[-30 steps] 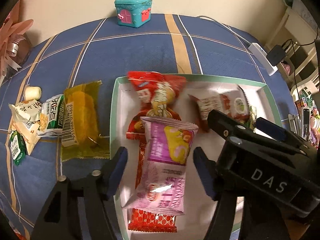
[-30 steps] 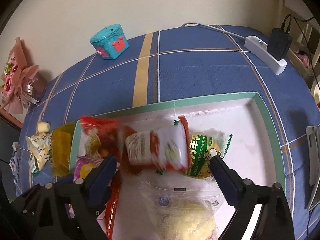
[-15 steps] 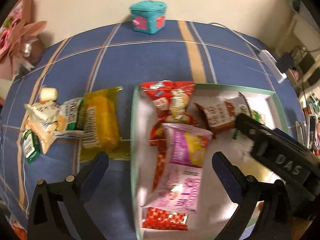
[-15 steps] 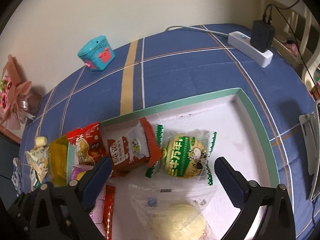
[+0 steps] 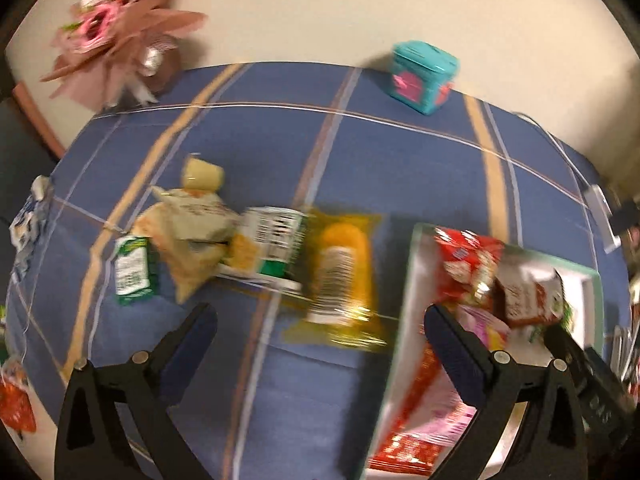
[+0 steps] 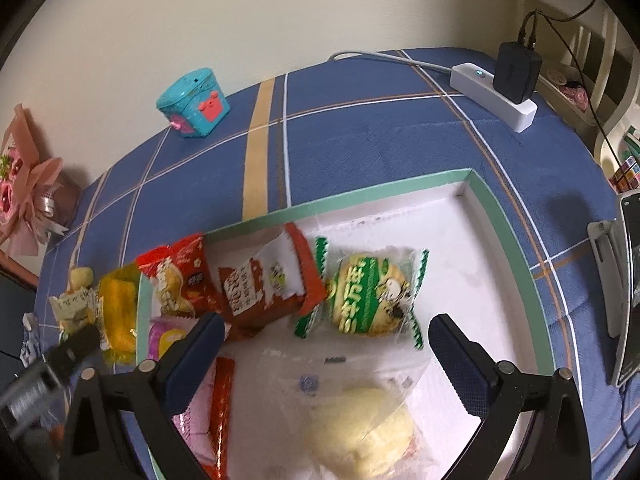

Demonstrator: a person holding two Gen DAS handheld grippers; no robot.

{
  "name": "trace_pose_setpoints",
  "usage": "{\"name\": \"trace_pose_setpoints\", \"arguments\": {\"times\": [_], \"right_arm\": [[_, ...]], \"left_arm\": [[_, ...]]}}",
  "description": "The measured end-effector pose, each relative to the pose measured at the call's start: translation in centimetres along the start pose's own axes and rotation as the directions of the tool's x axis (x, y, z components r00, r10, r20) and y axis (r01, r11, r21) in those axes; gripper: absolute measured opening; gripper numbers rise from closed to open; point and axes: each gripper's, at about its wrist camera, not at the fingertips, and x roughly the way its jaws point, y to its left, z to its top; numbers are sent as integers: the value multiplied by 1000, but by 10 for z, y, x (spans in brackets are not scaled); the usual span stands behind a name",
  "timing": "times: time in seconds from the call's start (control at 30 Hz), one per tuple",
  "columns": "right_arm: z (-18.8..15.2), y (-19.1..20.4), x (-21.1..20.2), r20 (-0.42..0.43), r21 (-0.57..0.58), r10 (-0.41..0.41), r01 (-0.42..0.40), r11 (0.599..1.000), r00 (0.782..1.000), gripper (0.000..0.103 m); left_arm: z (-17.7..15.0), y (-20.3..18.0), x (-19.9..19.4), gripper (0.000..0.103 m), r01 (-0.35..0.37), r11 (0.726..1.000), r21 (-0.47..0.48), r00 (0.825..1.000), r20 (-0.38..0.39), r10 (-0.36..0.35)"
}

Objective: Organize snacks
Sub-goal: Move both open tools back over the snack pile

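A white tray with a green rim (image 6: 400, 192) (image 5: 404, 304) holds several snack packs: a red one (image 6: 180, 276), a brown-and-white one (image 6: 264, 280), a green round one (image 6: 372, 292), a clear bag with a yellow bun (image 6: 360, 420) and a pink one (image 5: 476, 328). Outside it on the blue cloth lie a yellow pack (image 5: 340, 276), a white-and-green pack (image 5: 268, 244), a beige pack (image 5: 188, 232) and a small green sachet (image 5: 130, 272). My left gripper (image 5: 320, 340) is open and empty, above the cloth in front of the yellow pack. My right gripper (image 6: 324, 352) is open and empty over the tray.
A teal toy box (image 6: 192, 100) (image 5: 424, 72) stands at the table's back. A pink bouquet (image 5: 116, 32) is at the back left. A white power strip with a black charger (image 6: 500, 88) lies at the back right. A phone stand (image 6: 616, 300) is at the right edge.
My left gripper has opened wide and swung left from over the pink pack in the tray to the loose packs on the cloth. The right gripper rose slightly; the brown-and-white pack now lies in the tray.
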Motion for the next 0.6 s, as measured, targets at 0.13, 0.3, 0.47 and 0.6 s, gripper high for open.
{"name": "trace_pose_setpoints", "arguments": {"times": [0.13, 0.3, 0.47, 0.6], "right_arm": [[-7, 13, -5, -20, -29, -16, 16, 999, 1000, 103], [-17, 30, -11, -43, -56, -36, 33, 998, 998, 103], [-23, 45, -18, -58, -65, -36, 32, 997, 998, 103], [-25, 60, -23, -62, -49, 27, -30, 998, 998, 103]], "left_arm": [[6, 24, 2, 103, -31, 999, -34, 999, -7, 31], [8, 41, 0, 103, -41, 998, -45, 999, -15, 40], [12, 58, -2, 103, -65, 997, -41, 998, -13, 65], [15, 76, -6, 103, -60, 996, -64, 998, -6, 60]]}}
